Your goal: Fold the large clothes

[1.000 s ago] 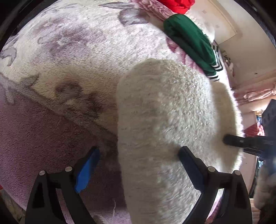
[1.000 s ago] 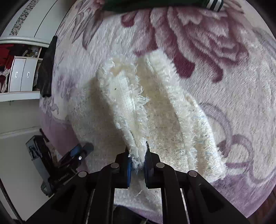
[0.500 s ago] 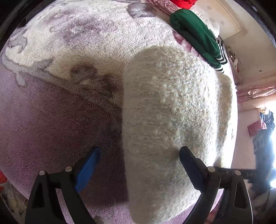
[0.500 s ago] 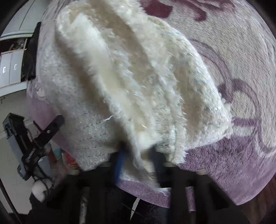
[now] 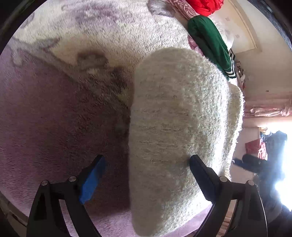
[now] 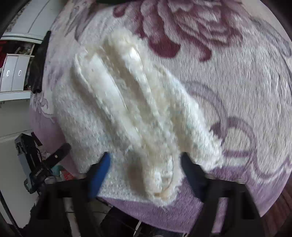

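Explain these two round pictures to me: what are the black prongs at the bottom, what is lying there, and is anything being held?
A person holds a two-finger tool in each hand, and a fisheye camera on each looks along its fingers. The left tool's view shows the left gripper wide open, the folded cream fuzzy sweater lying between its fingers, not pinched. The right tool's view shows the right gripper opening, the same sweater between its fingers but not gripped. It lies on a purple floral blanket. Farther back sit a green garment and something red.
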The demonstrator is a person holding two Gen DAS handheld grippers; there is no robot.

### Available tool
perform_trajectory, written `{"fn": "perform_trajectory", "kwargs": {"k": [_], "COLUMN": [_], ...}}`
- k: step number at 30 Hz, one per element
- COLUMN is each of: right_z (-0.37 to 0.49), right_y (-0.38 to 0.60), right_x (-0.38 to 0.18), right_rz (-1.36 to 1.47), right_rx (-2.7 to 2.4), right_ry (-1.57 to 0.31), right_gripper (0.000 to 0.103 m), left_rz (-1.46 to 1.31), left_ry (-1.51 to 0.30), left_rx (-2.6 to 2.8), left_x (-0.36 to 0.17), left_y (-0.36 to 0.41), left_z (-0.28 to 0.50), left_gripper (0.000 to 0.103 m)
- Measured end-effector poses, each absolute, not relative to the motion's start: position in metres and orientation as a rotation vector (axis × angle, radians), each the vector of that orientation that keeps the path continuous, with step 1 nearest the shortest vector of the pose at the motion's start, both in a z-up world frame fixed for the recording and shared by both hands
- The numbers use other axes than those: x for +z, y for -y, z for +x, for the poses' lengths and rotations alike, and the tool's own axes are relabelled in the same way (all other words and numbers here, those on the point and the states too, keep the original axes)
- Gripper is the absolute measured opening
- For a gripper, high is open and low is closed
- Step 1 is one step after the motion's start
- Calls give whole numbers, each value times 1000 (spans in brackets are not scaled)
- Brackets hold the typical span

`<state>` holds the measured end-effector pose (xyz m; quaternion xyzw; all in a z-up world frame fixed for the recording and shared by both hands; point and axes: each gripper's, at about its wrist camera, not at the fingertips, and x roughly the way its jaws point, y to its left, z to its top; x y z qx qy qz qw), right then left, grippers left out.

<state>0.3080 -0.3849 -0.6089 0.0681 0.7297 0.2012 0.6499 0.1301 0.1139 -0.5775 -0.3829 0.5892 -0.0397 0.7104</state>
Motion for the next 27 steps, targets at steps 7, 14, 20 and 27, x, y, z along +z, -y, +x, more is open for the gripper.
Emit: {"fn": "perform_trajectory", "kwargs": {"k": [7, 14, 20, 27], "right_z": [363, 395, 414, 412], "right_y": [386, 403, 425, 407], "right_x": [-693, -729, -734, -759], "right_rz": [83, 159, 145, 375], "right_rx": [727, 1008, 1053, 1168], "right_ry": [-1731, -1844, -1825, -1892], "right_gripper": [103, 103, 103, 103], "left_rz": [-1006, -1022, -1010, -990], "left_ry": [-1238, -1154, -1178, -1173], "left_rx": [-178, -225, -228, -206], "left_x": [-601, -601, -597, -590], "left_y": [-107, -105, -102, -96], "left_z": [143, 156, 167, 178], "left_gripper": [95, 95, 95, 93]}}
